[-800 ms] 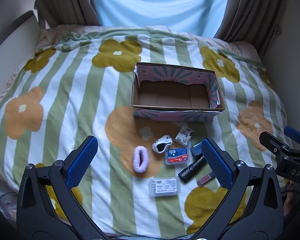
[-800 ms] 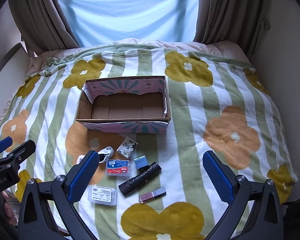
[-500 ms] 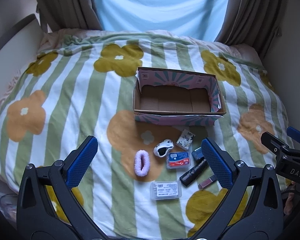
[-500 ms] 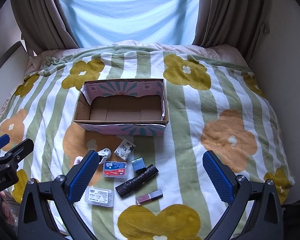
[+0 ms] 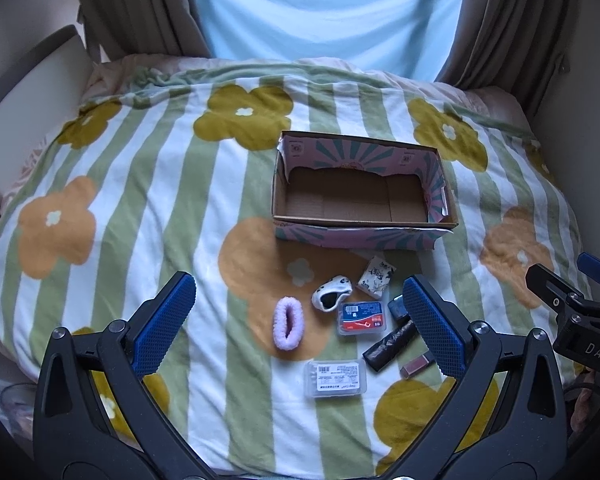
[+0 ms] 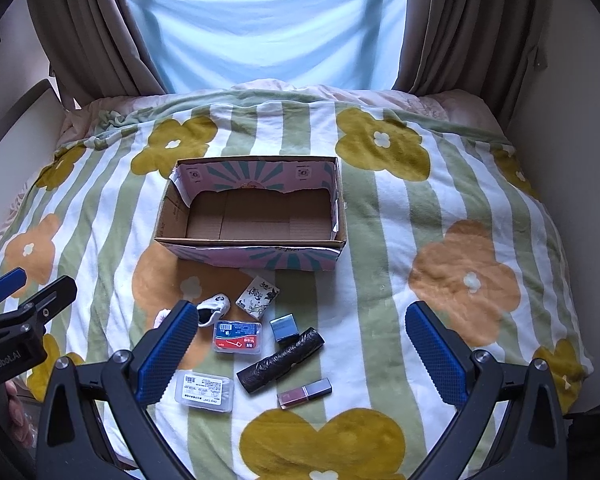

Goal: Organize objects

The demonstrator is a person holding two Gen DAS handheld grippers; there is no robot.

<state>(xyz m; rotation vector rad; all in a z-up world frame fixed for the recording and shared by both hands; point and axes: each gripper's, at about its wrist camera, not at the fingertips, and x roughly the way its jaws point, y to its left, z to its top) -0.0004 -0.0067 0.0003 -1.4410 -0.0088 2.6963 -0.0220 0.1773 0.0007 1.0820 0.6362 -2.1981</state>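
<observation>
So basically nothing's been sorted yet, as far as I can tell.

Left wrist view first: the cardboard box (image 5: 360, 196) sits open in the middle of the flowery blanket (image 5: 140, 208) and it's totally empty, just bare brown floor inside. Everything that presumably goes in is lined up on the blanket in front of the box, on the camera's side. Closest to the box is a little patterned packet (image 5: 376, 276), then a white-and-black clip thing (image 5: 331, 296), a fluffy purple hair tie (image 5: 288, 322), a red and blue case (image 5: 362, 318) and a small blue block (image 5: 397, 307) half hidden behind one finger. Furthest from the box are a black roll (image 5: 390, 346), a clear case with a barcode label (image 5: 337, 378) and a lipstick (image 5: 418, 363). The left gripper (image 5: 296, 320) hangs above that pile with its jaws spread wide, nothing between them.

Right wrist view: same story. Box (image 6: 252, 216) empty, packet (image 6: 258, 296) nearest it, then the clip (image 6: 214, 308), the red and blue case (image 6: 237, 336), the blue block (image 6: 284, 328), the black roll (image 6: 281, 361), the clear case (image 6: 205, 391) and the lipstick (image 6: 305, 393). The hair tie is mostly behind a finger here, only a pale sliver shows, I think. The right gripper (image 6: 300, 352) is also wide open and holding nothing.

So eight bits still to go, zero done. Both claws look parked above the pile, ready for a first pick.
</observation>
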